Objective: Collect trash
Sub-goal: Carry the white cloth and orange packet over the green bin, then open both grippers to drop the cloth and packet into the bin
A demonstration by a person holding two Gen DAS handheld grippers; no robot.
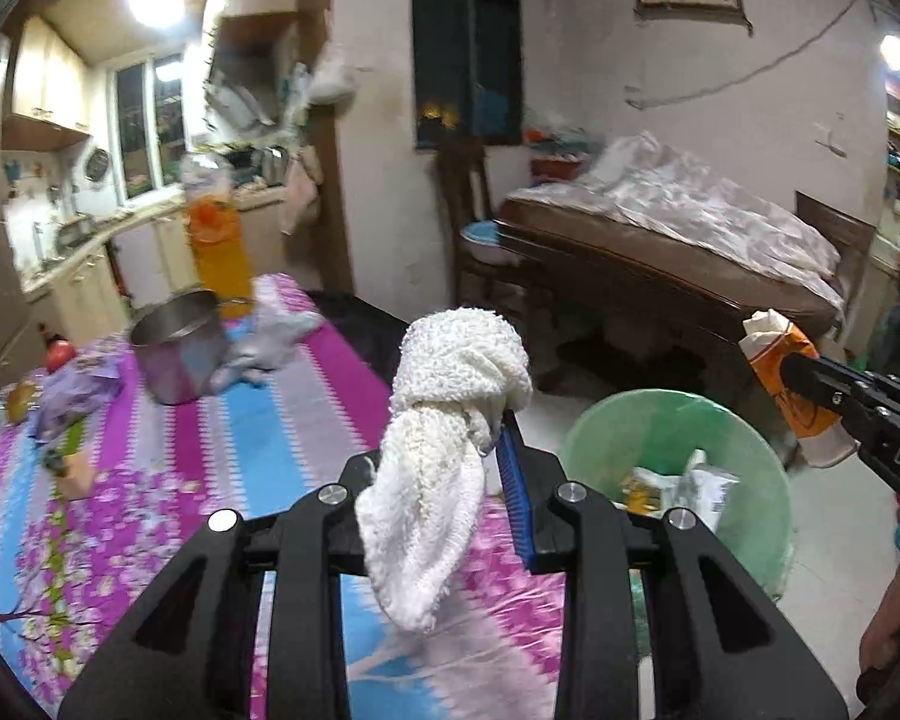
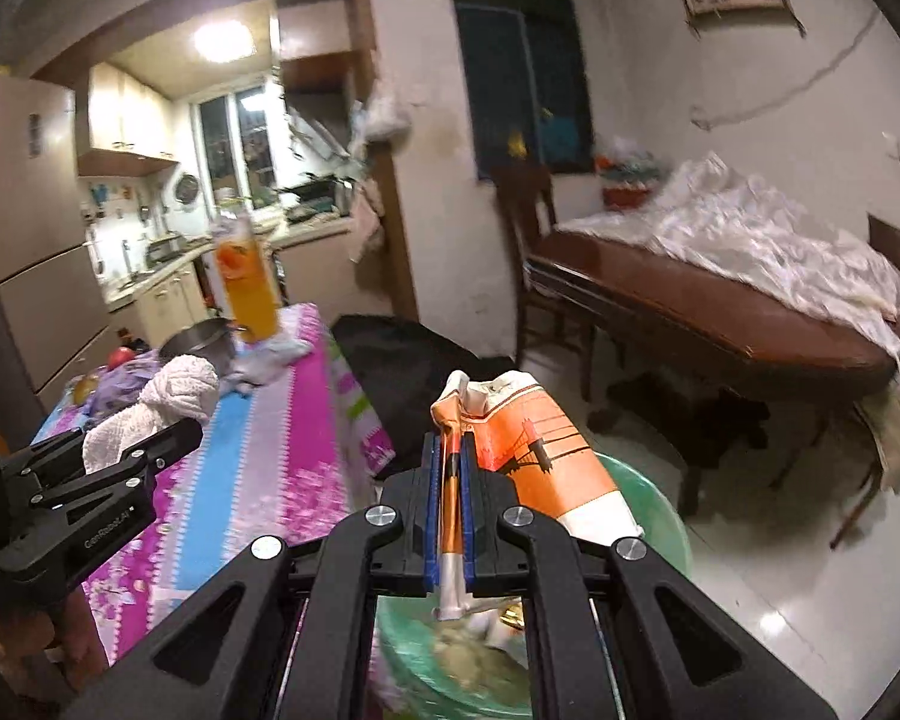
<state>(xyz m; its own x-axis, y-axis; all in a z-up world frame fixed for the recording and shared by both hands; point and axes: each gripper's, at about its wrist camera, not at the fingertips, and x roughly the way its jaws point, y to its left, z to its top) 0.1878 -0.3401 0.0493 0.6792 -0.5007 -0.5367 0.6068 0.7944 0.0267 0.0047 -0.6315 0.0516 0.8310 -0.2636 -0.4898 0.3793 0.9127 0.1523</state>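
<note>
My left gripper (image 1: 450, 456) is shut on a white cloth (image 1: 444, 420), held above the near edge of the table with the pink and blue flowered cover (image 1: 258, 420). It shows in the right wrist view (image 2: 168, 426) with the cloth (image 2: 162, 402). My right gripper (image 2: 450, 450) is shut on an orange and white carton (image 2: 534, 438) above the green bin (image 2: 654, 510). In the left wrist view the carton (image 1: 786, 378) hangs over the bin's (image 1: 750, 420) far right rim, and the bin holds several wrappers (image 1: 684, 486).
On the table stand a steel pot (image 1: 180, 354), an orange juice bottle (image 1: 219, 246), crumpled white paper (image 1: 270, 336), a purple bag (image 1: 78, 390) and a red fruit (image 1: 60, 354). A dark wooden bed (image 1: 660, 264) and chair (image 1: 474, 222) stand behind the bin.
</note>
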